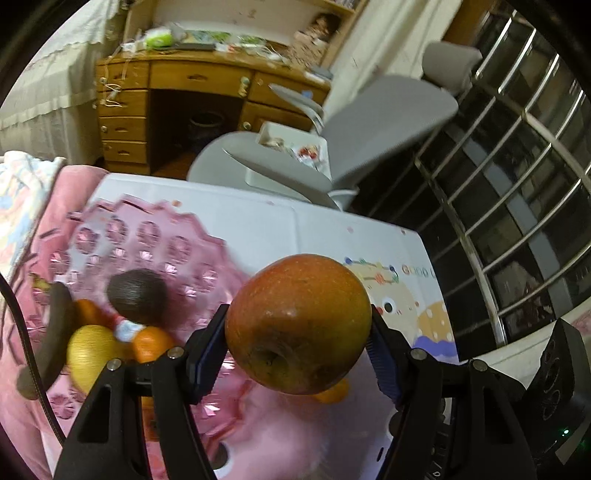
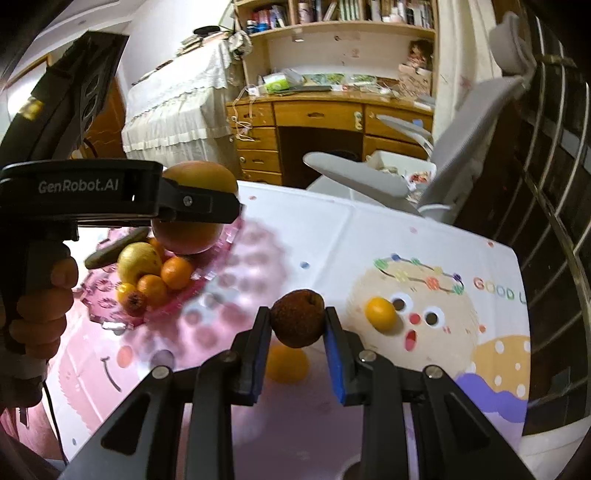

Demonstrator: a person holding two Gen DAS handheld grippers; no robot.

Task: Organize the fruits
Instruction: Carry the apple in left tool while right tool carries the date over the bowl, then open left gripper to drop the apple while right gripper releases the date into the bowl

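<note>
The left gripper [image 1: 299,332] is clamped on a red-brown apple [image 1: 298,325], with the pink fruit plate [image 1: 207,258] just beyond its fingers; the right gripper [image 2: 297,325] pinches a small brown fruit [image 2: 297,317], an orange [image 2: 380,313] lying on the tablecloth [image 2: 332,236] beside its right finger

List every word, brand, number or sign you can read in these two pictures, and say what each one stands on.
"GenRobot.AI": on the side of the left hand-held gripper, as seen from the right wrist view.
"GOOD L": coloured letters on the tablecloth, cut off by the cloth's edge.
"GOOD": the same print in the left wrist view, blurred after that.
Book spines on the shelf: too small to read.
</note>
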